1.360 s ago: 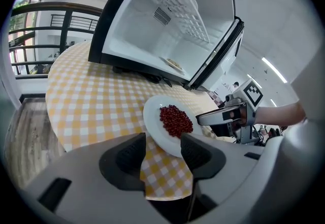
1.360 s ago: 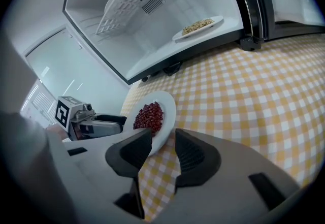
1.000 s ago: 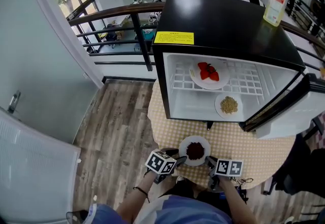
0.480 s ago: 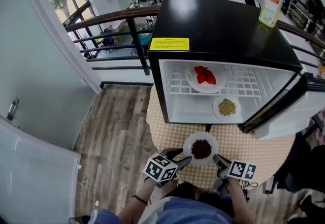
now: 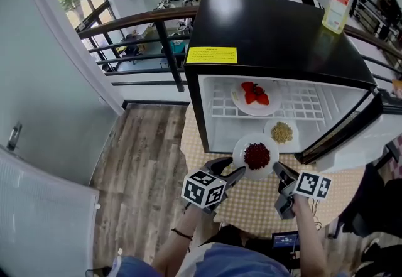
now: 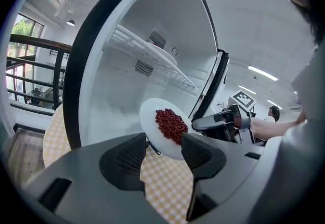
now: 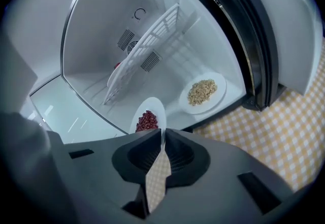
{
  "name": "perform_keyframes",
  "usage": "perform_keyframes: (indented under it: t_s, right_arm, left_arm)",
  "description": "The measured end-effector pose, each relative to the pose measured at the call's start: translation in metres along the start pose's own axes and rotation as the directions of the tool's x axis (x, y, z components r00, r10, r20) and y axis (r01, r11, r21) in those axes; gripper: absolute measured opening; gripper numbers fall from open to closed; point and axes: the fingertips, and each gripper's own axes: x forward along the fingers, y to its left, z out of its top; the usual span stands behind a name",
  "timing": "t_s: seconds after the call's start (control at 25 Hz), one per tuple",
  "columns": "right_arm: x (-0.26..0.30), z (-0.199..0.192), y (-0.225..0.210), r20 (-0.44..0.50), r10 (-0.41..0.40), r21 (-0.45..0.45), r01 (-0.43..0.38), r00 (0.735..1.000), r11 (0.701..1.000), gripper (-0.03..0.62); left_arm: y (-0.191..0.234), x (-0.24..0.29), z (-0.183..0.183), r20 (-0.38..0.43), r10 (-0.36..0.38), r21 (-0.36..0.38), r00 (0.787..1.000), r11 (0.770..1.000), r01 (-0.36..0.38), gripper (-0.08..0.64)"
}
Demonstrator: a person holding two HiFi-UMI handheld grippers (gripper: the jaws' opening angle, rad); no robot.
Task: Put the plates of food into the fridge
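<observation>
I judge the small round white plate of dark red beans [image 5: 242,149] to be stiff and light, but smooth at the rim and loaded with loose food, so it should be taken by the bare rim on opposite sides and kept level. It hangs just outside the mouth of the open black mini fridge [image 5: 276,31], over the yellow checked tablecloth [image 5: 251,206]. My right gripper [image 5: 277,169] has just been closing and now pinches the near rim. My left gripper [image 5: 231,169] stands spread, the far rim in its gap without a squeeze that I can see. The right gripper view shows that pinch edge-on, and bare floor beside the white plate of pale grains [image 7: 202,94]. Only the head view plainly shows the white plate of strawberries [image 5: 242,101] on the wire shelf.
</observation>
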Motion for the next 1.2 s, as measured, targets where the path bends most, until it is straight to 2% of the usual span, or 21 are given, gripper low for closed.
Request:
perform_keyframes:
  t_s: [0.24,0.4,0.52,0.64,0.88,1.04,1.12,1.2]
  right_arm:
    - [0.021,0.028,0.004,0.018,0.002,-0.016,-0.001,1.0,1.0,0.037]
    - [0.038,0.04,0.002,0.021,-0.006,-0.006,0.006,1.0,1.0,0.037]
    - [0.05,0.051,-0.001,0.037,0.002,0.035,-0.003,0.999,0.999,0.034]
    - [0.064,0.054,-0.01,0.024,-0.023,0.038,0.022,0.999,0.999,0.032]
    - [0.092,0.043,-0.027,-0.032,-0.099,-0.023,0.098,0.995,0.995,0.034]
    - [0.106,0.041,-0.033,-0.054,-0.144,-0.095,0.139,0.988,0.986,0.034]
    - [0.112,0.04,-0.034,-0.075,-0.17,-0.161,0.157,0.983,0.974,0.034]
    - [0.118,0.039,-0.034,-0.098,-0.21,-0.269,0.177,0.973,0.947,0.034]
  left_arm:
    - [0.016,0.01,0.014,0.052,0.036,-0.085,0.998,0.996,-0.032,0.215]
    - [0.029,0.019,0.007,0.027,0.069,-0.122,0.997,0.99,-0.065,0.215]
    - [0.037,0.029,0.0,0.012,0.085,-0.154,0.996,0.985,-0.082,0.215]
    - [0.045,0.037,-0.009,0.0,0.1,-0.193,0.995,0.976,-0.098,0.215]
    - [0.059,0.042,-0.025,-0.026,0.147,-0.233,0.989,0.961,-0.149,0.215]
    - [0.066,0.043,-0.027,-0.024,0.175,-0.243,0.984,0.954,-0.176,0.215]
    - [0.068,0.043,-0.027,-0.022,0.184,-0.246,0.983,0.952,-0.184,0.215]
    - [0.07,0.043,-0.027,-0.02,0.188,-0.253,0.982,0.949,-0.187,0.215]
